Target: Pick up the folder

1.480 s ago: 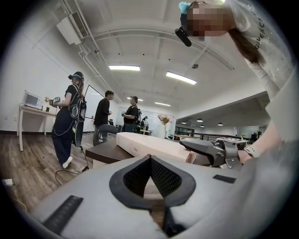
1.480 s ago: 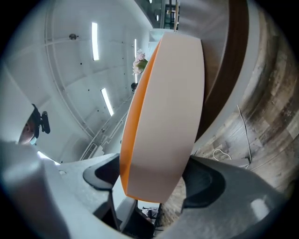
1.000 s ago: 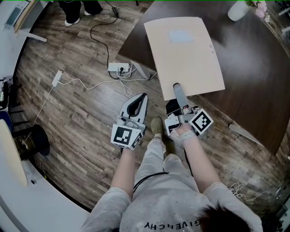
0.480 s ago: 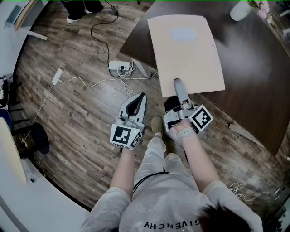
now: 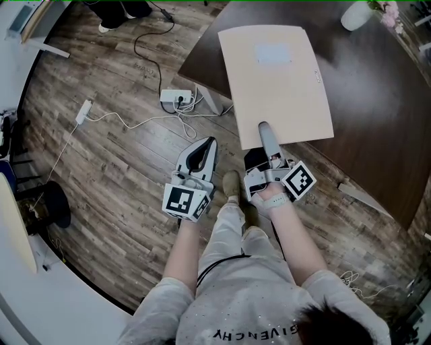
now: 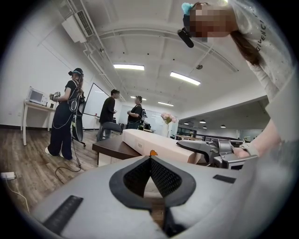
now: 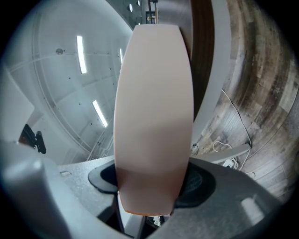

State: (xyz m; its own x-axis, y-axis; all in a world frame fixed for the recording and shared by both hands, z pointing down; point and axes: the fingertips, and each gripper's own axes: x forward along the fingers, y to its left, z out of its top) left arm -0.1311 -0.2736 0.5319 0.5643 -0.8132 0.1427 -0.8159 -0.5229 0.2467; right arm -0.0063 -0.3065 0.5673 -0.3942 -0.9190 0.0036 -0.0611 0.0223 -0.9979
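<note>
A thick beige folder lies on the dark table, its near edge hanging over the table's edge. My right gripper has that near edge between its jaws. The jaws are closing, and in the right gripper view the folder fills the gap, with both pads against it. My left gripper hovers over the wooden floor to the folder's left, shut on nothing. From the left gripper view the folder and the right gripper's upper jaw show beyond the left gripper's tips.
A power strip with trailing cables lies on the floor left of the table. A white vase stands at the table's far side. Several people stand across the room. The person's shoe is between the grippers.
The folder has shifted slightly on the table with the right gripper at its near edge. The left gripper has stayed where it was.
</note>
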